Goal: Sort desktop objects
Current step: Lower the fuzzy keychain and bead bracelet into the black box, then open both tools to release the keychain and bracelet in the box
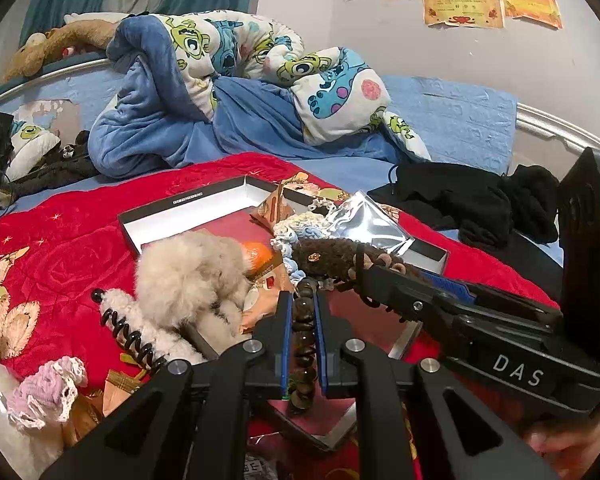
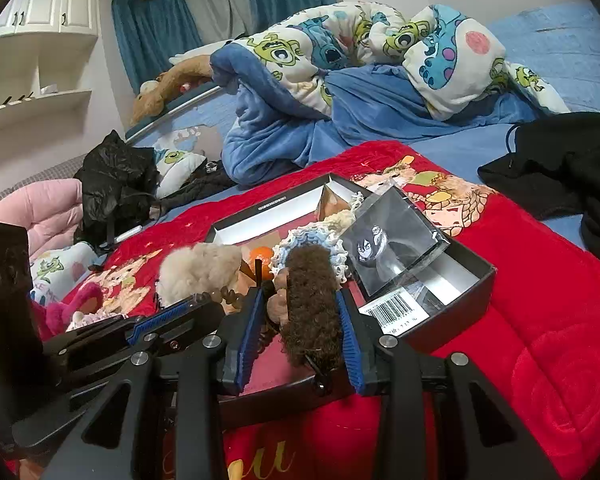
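A shallow black box point(image 1: 188, 206) with white inner walls lies on a red quilt; it also shows in the right wrist view point(image 2: 452, 276). My left gripper point(image 1: 303, 300) is shut on a string of dark wooden beads point(image 1: 305, 344) over the box's near part. My right gripper point(image 2: 300, 300) is shut on a brown fuzzy plush item point(image 2: 312, 304), which also shows in the left wrist view point(image 1: 328, 258). In the box lie a beige fluffy pompom point(image 1: 188, 268), an orange ball point(image 1: 258, 254), crocheted scrunchies point(image 1: 296, 232) and a clear packet point(image 2: 396, 236).
A black coil hair tie point(image 1: 134, 336), a pink crochet piece point(image 1: 46, 394) and a pink plush point(image 2: 76, 304) lie on the quilt point(image 2: 540, 340) left of the box. Black clothing point(image 1: 472, 200) lies to the right. A bunched blue cartoon blanket point(image 1: 236, 88) lies behind.
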The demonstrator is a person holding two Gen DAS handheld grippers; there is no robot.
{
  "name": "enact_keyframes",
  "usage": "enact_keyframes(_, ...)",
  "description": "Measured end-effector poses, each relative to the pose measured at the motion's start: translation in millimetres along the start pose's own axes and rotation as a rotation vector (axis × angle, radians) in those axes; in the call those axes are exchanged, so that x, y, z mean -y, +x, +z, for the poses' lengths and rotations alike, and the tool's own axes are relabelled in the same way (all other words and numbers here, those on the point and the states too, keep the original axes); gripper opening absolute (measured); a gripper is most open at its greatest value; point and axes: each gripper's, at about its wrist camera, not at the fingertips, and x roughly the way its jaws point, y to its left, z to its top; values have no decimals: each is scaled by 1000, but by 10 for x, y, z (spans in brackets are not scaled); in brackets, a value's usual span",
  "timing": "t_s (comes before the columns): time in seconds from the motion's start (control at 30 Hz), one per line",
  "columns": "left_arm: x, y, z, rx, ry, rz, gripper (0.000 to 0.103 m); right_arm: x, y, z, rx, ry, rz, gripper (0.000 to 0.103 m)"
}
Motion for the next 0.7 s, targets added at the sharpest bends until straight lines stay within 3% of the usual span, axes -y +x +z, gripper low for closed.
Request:
enact_keyframes(0.2, 11, 2, 2, 0, 6, 3, 11, 45, -14, 7, 7, 24, 10, 37)
enact_keyframes(0.33, 15, 11, 9, -5, 16, 27, 12, 97, -120, 3, 60, 49, 16, 40)
enact_keyframes(0.4, 10, 19, 12, -11, 17, 45, 37, 130, -183, 3, 93, 65, 33, 41)
enact_keyframes(0.43, 3, 19, 17, -12, 15, 60, 61, 136, -201, 1, 102, 69, 36, 45)
enact_keyframes(0.47, -11, 7, 18, -6, 10, 63, 75, 140, -210, 6, 108, 72, 42, 52)
enact_keyframes(0.5, -23, -19, 16, 5, 5, 60, 77, 141, -220, 6, 113, 74, 43, 58)
enact_keyframes(0.53, -42, -45, 20, 17, -1, 56, 80, 145, -228, 10, 116, 73, 48, 72)
enact_keyframes(0.63, -74, -65, 25, 31, -13, 60, 103, 122, -270, 14, 140, 64, 45, 103)
enact_keyframes(0.7, -72, -71, 31, 34, -14, 81, 103, 122, -304, 16, 156, 65, 41, 103)
